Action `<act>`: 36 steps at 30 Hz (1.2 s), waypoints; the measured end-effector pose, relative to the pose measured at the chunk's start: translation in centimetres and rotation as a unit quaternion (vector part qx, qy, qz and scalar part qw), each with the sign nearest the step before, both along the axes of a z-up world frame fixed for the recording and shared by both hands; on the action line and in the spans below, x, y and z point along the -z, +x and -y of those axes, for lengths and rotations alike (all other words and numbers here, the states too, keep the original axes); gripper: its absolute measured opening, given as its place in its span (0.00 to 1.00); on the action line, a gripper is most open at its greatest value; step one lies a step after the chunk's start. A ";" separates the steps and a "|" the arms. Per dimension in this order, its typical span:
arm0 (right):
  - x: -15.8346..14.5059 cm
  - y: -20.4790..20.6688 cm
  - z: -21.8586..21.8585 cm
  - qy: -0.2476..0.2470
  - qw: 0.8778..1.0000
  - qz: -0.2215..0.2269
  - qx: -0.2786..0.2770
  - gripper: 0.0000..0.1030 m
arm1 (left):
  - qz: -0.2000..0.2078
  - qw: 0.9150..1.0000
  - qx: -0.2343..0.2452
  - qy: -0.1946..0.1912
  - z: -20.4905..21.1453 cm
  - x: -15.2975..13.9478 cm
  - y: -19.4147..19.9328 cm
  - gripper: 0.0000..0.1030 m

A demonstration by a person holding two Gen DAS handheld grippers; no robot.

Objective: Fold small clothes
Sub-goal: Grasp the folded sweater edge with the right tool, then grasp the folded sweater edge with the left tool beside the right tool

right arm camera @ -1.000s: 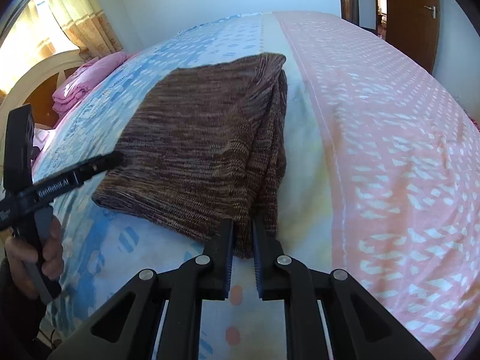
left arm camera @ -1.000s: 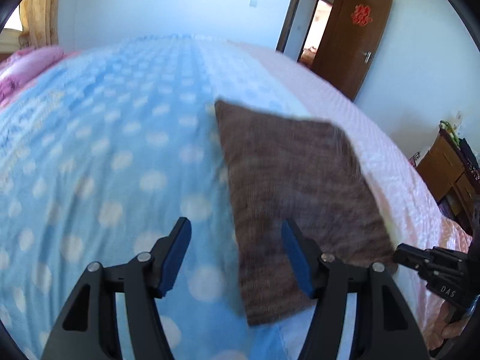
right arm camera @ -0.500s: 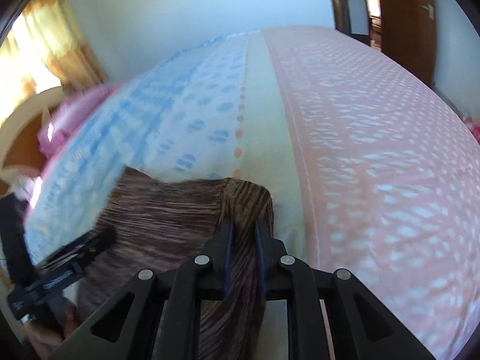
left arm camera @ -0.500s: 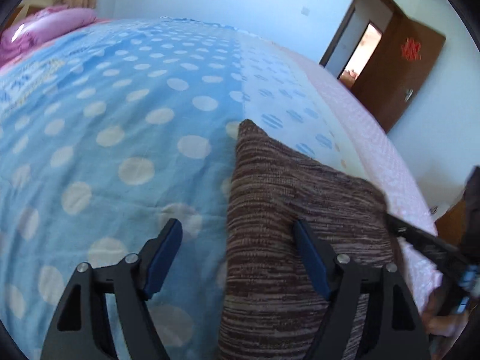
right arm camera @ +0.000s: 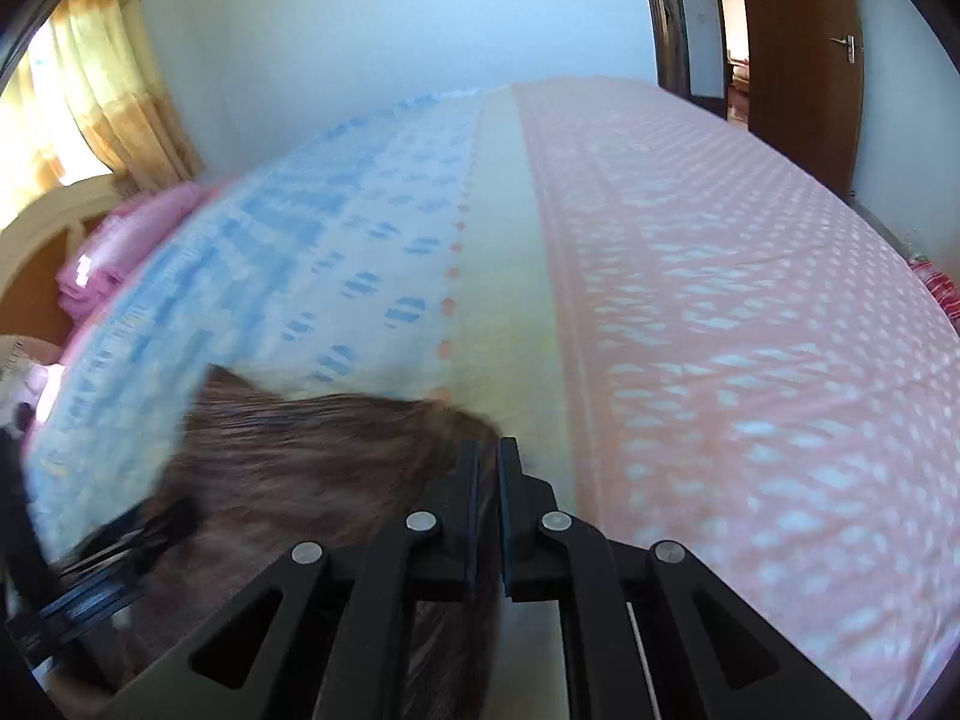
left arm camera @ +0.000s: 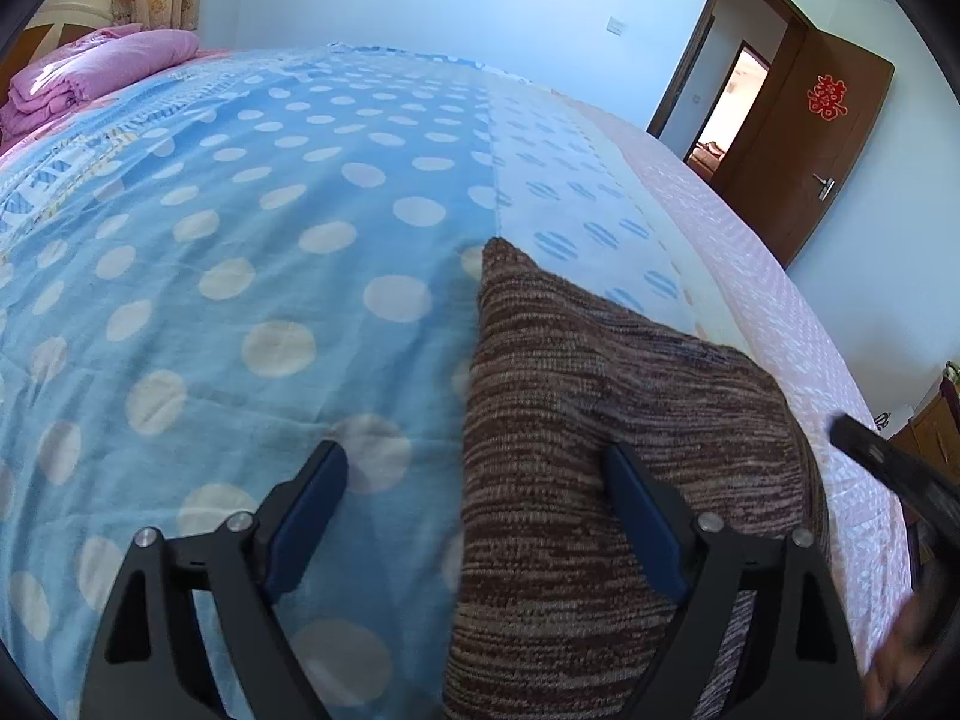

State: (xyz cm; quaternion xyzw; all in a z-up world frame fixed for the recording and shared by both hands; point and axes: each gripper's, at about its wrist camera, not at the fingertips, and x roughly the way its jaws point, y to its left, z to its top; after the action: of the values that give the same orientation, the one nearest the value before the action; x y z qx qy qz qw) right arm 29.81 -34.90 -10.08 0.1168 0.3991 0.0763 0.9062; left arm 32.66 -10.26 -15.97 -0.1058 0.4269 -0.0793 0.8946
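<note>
A brown striped knit garment (left arm camera: 600,396) lies folded on the bed, blurred in the right wrist view (right arm camera: 312,456). My left gripper (left arm camera: 474,510) hovers low over its near left edge. Its jaws are opening wide: the left finger stands over the blue sheet, the right finger over the knit, and neither pad presses the cloth. My right gripper (right arm camera: 489,456) is shut on the garment's right edge, and brown cloth shows in the slit between its fingers. The right gripper (left arm camera: 888,468) appears as a black bar at the right of the left wrist view.
The bedsheet (left arm camera: 240,240) is blue with pale dots on the left and pink (right arm camera: 720,300) on the right. A folded pink quilt (left arm camera: 102,72) lies at the headboard. A brown door (left arm camera: 810,138) stands open. A wooden cabinet (left arm camera: 936,426) stands beside the bed.
The right gripper has carried the garment's near edge forward over the rest, so less knit shows ahead of it. The left gripper has come closer and lower, and its jaws have widened.
</note>
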 end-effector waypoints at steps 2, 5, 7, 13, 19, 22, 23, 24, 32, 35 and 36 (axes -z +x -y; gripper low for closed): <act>-0.8 -2.9 -1.9 0.001 0.999 0.011 -0.039 0.06 | 0.000 1.000 0.000 -0.002 0.0 0.0 0.0 0.89; 0.6 -6.0 -5.3 -0.033 0.996 -0.005 -0.088 0.06 | 0.001 1.000 0.001 0.002 0.2 -0.1 -0.1 0.89; 3.2 -6.9 -5.6 -0.071 0.993 -0.045 -0.079 0.05 | 0.001 1.000 0.004 0.007 0.3 0.0 -0.1 0.90; 3.5 -9.6 -4.6 -0.028 0.999 -0.005 -0.024 0.03 | -0.002 0.999 0.010 0.033 0.8 -0.1 -0.2 0.92; 0.9 -14.4 -5.4 -0.019 0.999 0.024 0.015 0.20 | 0.020 0.993 0.052 0.104 1.6 -1.8 -4.0 0.91; 0.5 -16.6 -5.4 -0.013 0.998 0.038 0.042 0.59 | 0.029 0.991 0.064 0.115 1.7 -2.8 -6.3 0.91; 0.4 -17.1 -5.3 -0.009 0.998 0.039 0.046 0.60 | 0.032 0.990 0.066 0.117 1.8 -3.0 -6.7 0.91; 0.4 -17.7 -5.2 -0.007 0.998 0.036 0.051 0.60 | 0.035 0.990 0.069 0.120 1.7 -3.2 -7.2 0.91; 0.4 -19.6 -3.3 -0.019 0.997 0.014 0.080 0.60 | 0.029 0.985 0.092 0.144 2.4 -3.5 -9.3 0.91; 0.4 -18.9 -2.7 -0.021 0.997 0.008 0.078 0.60 | 0.020 0.988 0.117 0.098 1.7 -3.8 -9.1 0.92; 0.2 -18.7 -2.4 -0.023 0.997 0.009 0.076 0.60 | 0.016 0.990 0.122 0.075 1.4 -3.9 -8.9 0.92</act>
State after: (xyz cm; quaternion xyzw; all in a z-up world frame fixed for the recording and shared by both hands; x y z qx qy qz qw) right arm 11.16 -32.48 -10.29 0.1258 0.3827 -0.0012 0.9153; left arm 23.75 -11.70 -12.08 0.0156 0.4269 -0.1571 0.8904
